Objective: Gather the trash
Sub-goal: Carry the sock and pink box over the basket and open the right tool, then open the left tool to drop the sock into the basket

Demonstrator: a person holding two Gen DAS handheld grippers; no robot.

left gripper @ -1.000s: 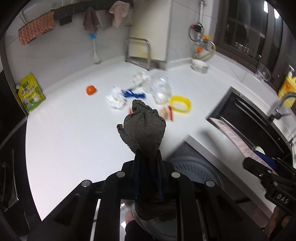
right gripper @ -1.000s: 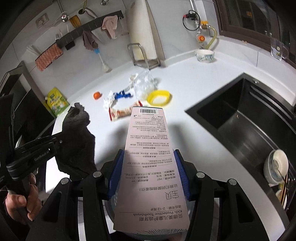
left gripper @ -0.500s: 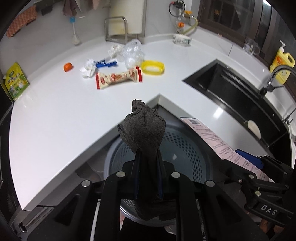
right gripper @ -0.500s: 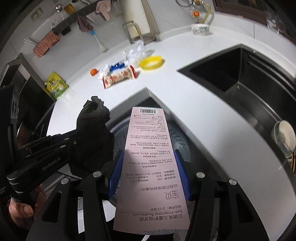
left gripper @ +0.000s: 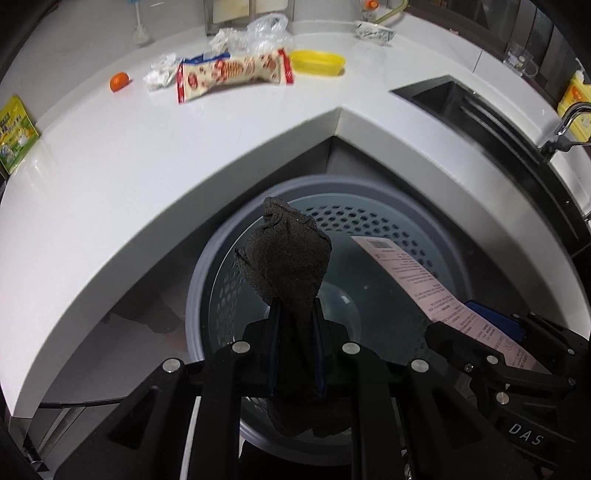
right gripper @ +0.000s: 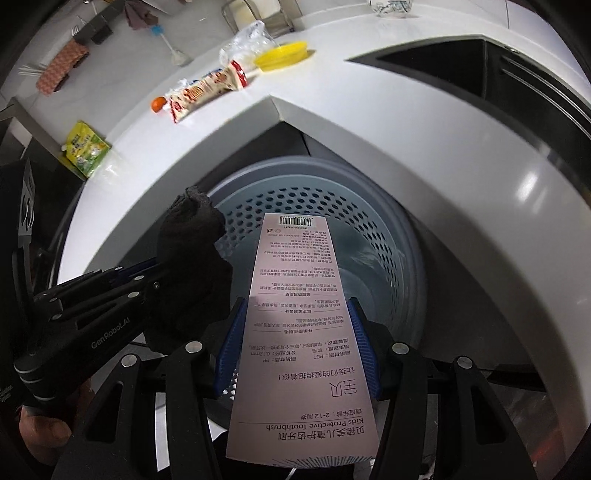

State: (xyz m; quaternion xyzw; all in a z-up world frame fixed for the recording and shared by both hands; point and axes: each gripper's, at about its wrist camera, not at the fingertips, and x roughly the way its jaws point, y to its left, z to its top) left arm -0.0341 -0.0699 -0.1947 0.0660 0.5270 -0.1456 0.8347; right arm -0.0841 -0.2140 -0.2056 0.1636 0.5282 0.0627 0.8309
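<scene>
My left gripper [left gripper: 295, 314] is shut on a crumpled dark grey rag [left gripper: 286, 258] that stands up between its fingers, right over the mouth of a grey perforated bin [left gripper: 369, 218]. My right gripper [right gripper: 297, 314] is shut on a long pink toothbrush box [right gripper: 295, 295], also held over the bin [right gripper: 332, 206]. In the left wrist view the box [left gripper: 410, 269] and the right gripper show at the right; in the right wrist view the rag [right gripper: 192, 254] and the left gripper [right gripper: 147, 280] show at the left.
The bin stands under the inner corner of a white counter [left gripper: 147, 147]. On the counter lie a snack wrapper [left gripper: 229, 74], a yellow lid [left gripper: 317, 62], crumpled paper [left gripper: 160, 70], clear plastic [left gripper: 266, 33], a small orange thing [left gripper: 119, 81] and a green packet [left gripper: 13, 133]. A dark sink [right gripper: 443, 70] is at the right.
Both grippers have sunk from above the counter to just over the bin, which now fills the middle of both views. The rag and the box stay gripped.
</scene>
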